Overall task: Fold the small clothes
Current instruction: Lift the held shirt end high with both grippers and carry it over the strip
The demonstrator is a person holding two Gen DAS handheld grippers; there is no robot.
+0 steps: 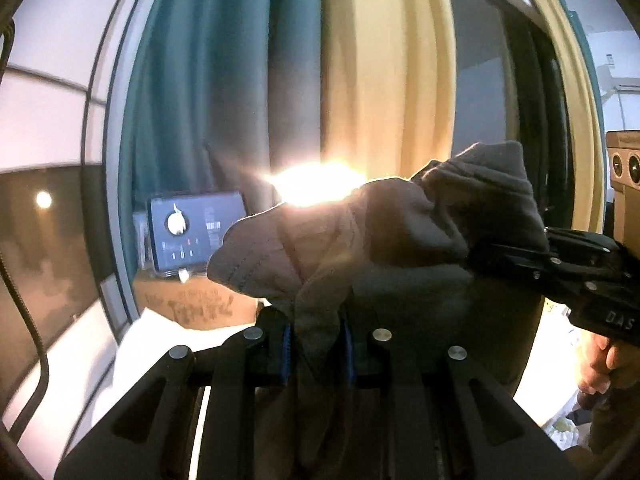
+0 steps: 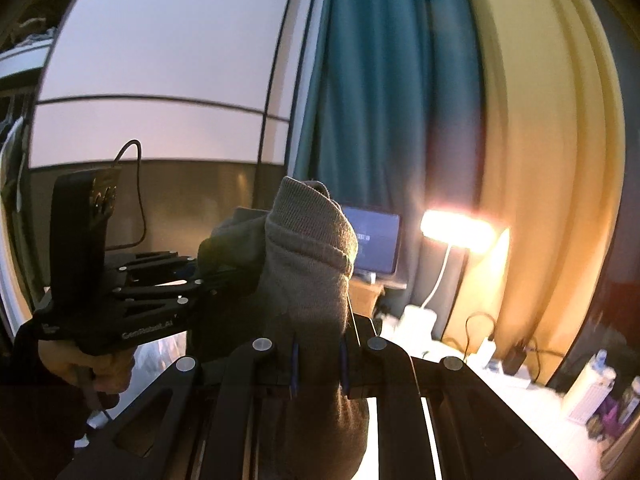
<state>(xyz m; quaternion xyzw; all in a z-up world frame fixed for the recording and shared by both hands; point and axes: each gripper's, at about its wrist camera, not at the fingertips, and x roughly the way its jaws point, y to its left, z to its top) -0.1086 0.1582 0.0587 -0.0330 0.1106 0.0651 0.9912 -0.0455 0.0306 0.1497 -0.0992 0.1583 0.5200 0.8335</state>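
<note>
A small grey-brown knit garment (image 1: 360, 236) is held up in the air between both grippers. In the left wrist view my left gripper (image 1: 318, 344) is shut on a bunched part of the cloth, which rises out of its jaws. My right gripper (image 1: 484, 256) comes in from the right and is shut on the garment's ribbed edge. In the right wrist view my right gripper (image 2: 318, 364) is shut on the ribbed garment (image 2: 316, 256), and my left gripper (image 2: 232, 276) grips the cloth from the left. The lower part of the garment is hidden behind the grippers.
Teal curtains (image 1: 224, 80) and yellow curtains (image 1: 380, 80) hang behind. A lit lamp (image 2: 456, 232) glares at mid height. A tablet screen (image 1: 196, 232) stands on a cardboard box (image 1: 200, 304). A white table (image 2: 500, 388) holds cables and bottles (image 2: 592, 384) at the right.
</note>
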